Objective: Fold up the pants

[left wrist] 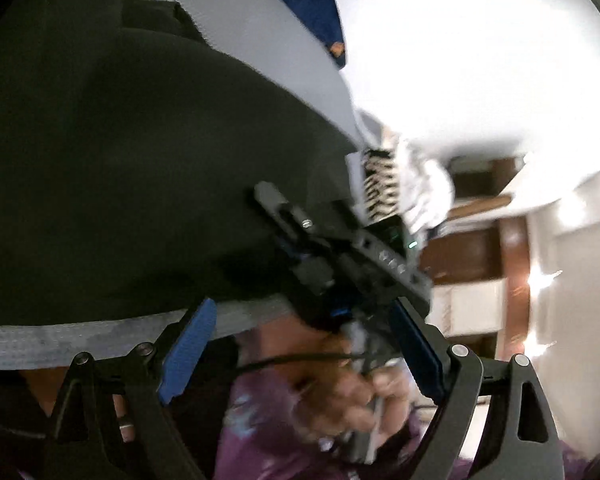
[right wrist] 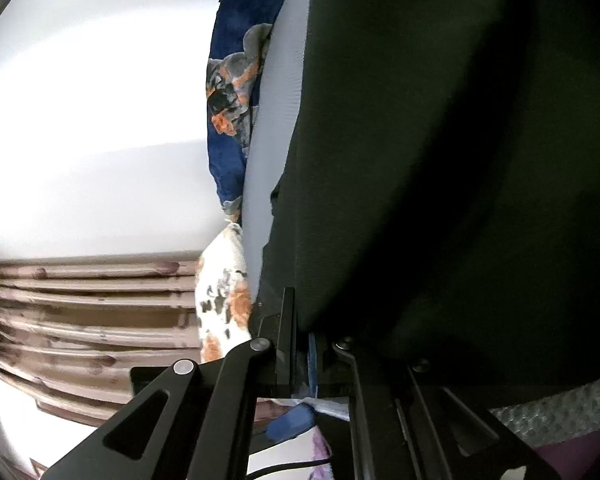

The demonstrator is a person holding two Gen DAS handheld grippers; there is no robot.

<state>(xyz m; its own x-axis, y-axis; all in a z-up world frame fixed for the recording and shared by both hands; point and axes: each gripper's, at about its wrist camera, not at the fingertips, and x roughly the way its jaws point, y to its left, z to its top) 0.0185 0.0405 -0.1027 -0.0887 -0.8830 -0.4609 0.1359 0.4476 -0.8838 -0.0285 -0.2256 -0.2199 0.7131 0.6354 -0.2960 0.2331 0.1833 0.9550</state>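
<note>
The dark, matte, soft-looking cloth pants [left wrist: 132,168] are lying spread over a pale grey, finely woven mattress surface [left wrist: 260,40], their smooth bulk filling most of the left wrist view and the right half of the right wrist view. The left gripper [left wrist: 304,348] is standing wide apart, its flat blue ribbed pads [left wrist: 188,348] framing nothing but air, with the pants' near edge just beyond. Between them the right gripper [right wrist: 300,344] is showing as a black angular frame held by a blurred hand [left wrist: 340,392] above a purple patterned sleeve [left wrist: 260,420]. In its own view the right gripper's black fingers are pressed together (only a sliver of blue pad visible) at the pants' lower edge, apparently pinching the dark cloth. A plush blue blanket with orange and grey print [right wrist: 236,92] is bunching beyond the mattress, near brown pleated curtains [right wrist: 88,308]
</note>
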